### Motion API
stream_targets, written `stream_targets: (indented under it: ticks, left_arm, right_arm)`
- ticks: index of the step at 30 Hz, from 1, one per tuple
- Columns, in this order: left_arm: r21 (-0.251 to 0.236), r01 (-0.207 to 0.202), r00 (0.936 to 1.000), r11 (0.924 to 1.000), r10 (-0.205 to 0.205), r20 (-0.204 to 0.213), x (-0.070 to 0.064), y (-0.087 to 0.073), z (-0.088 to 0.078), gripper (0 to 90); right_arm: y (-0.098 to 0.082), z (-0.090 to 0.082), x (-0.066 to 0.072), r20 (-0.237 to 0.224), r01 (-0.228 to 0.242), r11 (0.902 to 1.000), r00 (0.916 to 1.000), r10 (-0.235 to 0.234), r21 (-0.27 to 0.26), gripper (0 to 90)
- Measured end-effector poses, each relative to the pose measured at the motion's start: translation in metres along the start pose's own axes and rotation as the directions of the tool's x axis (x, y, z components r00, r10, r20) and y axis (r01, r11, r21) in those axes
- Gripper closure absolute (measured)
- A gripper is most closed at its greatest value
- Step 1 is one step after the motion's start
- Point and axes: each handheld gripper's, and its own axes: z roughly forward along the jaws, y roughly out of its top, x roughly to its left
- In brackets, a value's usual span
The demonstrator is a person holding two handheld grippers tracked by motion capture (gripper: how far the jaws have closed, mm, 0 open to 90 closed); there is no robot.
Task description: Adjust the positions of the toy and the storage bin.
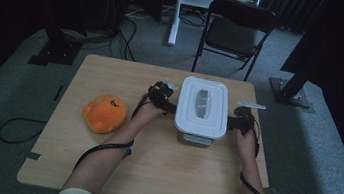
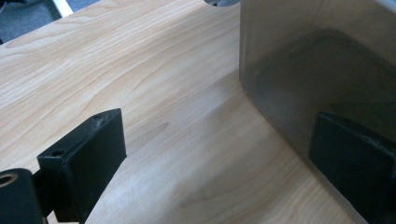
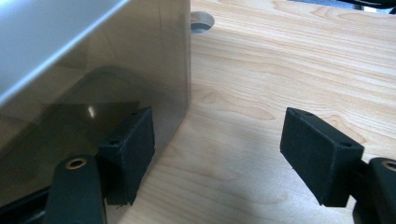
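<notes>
A translucent grey box [image 1: 194, 139] with a white lid [image 1: 203, 106] stands right of the table's middle. My left gripper [image 1: 172, 108] is at the box's left side and my right gripper [image 1: 231, 120] at its right side. In the left gripper view the left gripper [image 2: 219, 135] is open, with bare wood between the jaws and its right jaw close beside the box wall [image 2: 303, 56]. In the right gripper view the right gripper [image 3: 219, 121] is open too. Its left jaw sits beside the box wall [image 3: 93, 60]; its right jaw is over bare table.
An orange plush toy [image 1: 104, 113] lies on the wooden table [image 1: 149, 175], left of my left forearm. A black folding chair [image 1: 237, 30] stands on the floor beyond the far edge. Cables trail from both grippers along the forearms.
</notes>
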Motion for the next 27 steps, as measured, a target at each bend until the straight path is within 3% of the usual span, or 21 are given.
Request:
stream_targets:
  ticks: [12,18,27]
  left_arm:
    - [0.019,-0.045,0.999,0.9988,0.045,0.006,-0.004,-0.022,-0.02,5.0]
    - [0.02,-0.064,0.9979,0.9978,0.064,0.008,-0.008,-0.032,-0.032,5.0]
    - [0.028,-0.104,0.9944,0.9942,0.104,0.022,-0.015,-0.048,-0.053,4.9]
  right_arm:
    - [-0.008,-0.014,0.02,-0.046,0.038,0.9989,0.9982,-0.04,-0.029,26.6]
    - [-0.012,-0.02,0.03,-0.05,0.08,0.9961,0.9954,-0.082,-0.035,26.8]
    - [-0.023,-0.026,0.041,-0.102,0.096,0.9945,0.9898,-0.1,-0.044,28.2]
